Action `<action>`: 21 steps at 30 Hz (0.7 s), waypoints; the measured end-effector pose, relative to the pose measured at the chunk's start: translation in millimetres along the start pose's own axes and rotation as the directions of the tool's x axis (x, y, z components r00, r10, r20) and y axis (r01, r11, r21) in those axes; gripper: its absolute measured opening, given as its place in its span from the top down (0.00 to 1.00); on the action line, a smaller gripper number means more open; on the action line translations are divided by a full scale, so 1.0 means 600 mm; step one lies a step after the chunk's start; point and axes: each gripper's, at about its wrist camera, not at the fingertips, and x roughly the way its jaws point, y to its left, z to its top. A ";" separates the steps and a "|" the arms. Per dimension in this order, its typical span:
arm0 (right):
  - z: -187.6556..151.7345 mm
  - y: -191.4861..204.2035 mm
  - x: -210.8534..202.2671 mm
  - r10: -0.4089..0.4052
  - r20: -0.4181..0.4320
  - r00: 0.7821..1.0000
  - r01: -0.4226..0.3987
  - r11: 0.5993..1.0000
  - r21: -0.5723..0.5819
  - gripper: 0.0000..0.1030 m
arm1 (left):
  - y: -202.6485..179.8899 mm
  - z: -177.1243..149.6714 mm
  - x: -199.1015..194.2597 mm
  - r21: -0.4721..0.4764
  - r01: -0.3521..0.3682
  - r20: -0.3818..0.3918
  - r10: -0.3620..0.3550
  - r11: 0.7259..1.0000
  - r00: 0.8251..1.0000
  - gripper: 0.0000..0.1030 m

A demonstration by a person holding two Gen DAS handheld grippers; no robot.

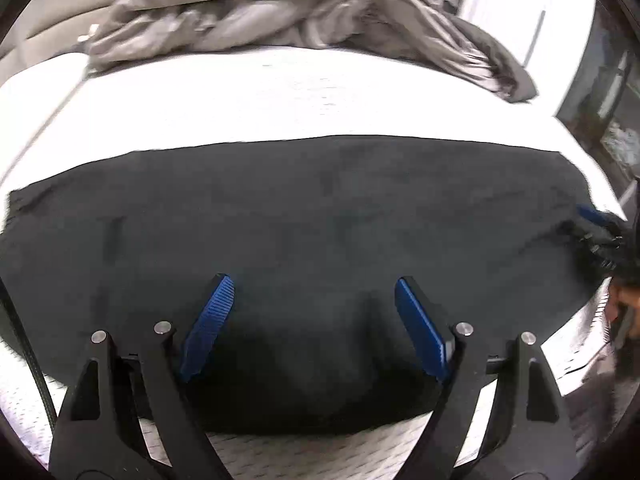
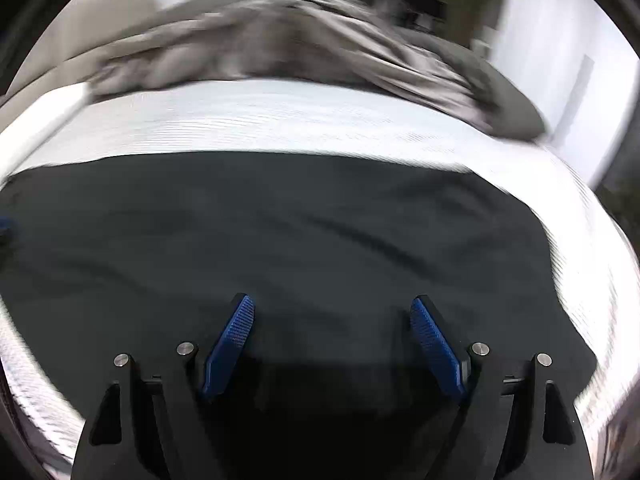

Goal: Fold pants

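Observation:
The black pants (image 1: 304,216) lie flat as a wide band across the white mattress (image 1: 256,96). They also fill the right wrist view (image 2: 280,232). My left gripper (image 1: 314,286) is open and empty, its blue pads spread just above the pants' near edge. My right gripper (image 2: 332,306) is open and empty, also over the near part of the pants. The right gripper also shows at the far right edge of the left wrist view (image 1: 600,228), by the end of the pants. The right wrist view is motion-blurred.
A crumpled grey blanket (image 1: 280,16) is heaped at the far side of the mattress, also in the right wrist view (image 2: 304,40). A beige headboard or wall (image 1: 60,12) is at the far left. A white wall (image 1: 520,20) and dark furniture (image 1: 612,92) stand to the right.

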 end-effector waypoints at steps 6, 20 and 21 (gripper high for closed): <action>0.056 0.185 0.028 0.201 -0.064 0.978 -0.208 0.967 -0.149 0.19 | -0.095 0.036 0.077 0.117 -0.085 -0.094 0.096 0.989 0.991 0.21; 0.072 0.041 0.062 -0.070 -0.107 0.992 0.067 0.997 -0.030 0.16 | 0.046 -0.036 -0.069 -0.063 -0.107 0.039 0.109 0.992 0.993 0.19; 0.070 0.049 0.055 -0.062 -0.094 0.994 0.059 0.998 -0.029 0.16 | 0.053 -0.042 -0.080 -0.070 -0.114 0.045 0.117 0.991 0.992 0.19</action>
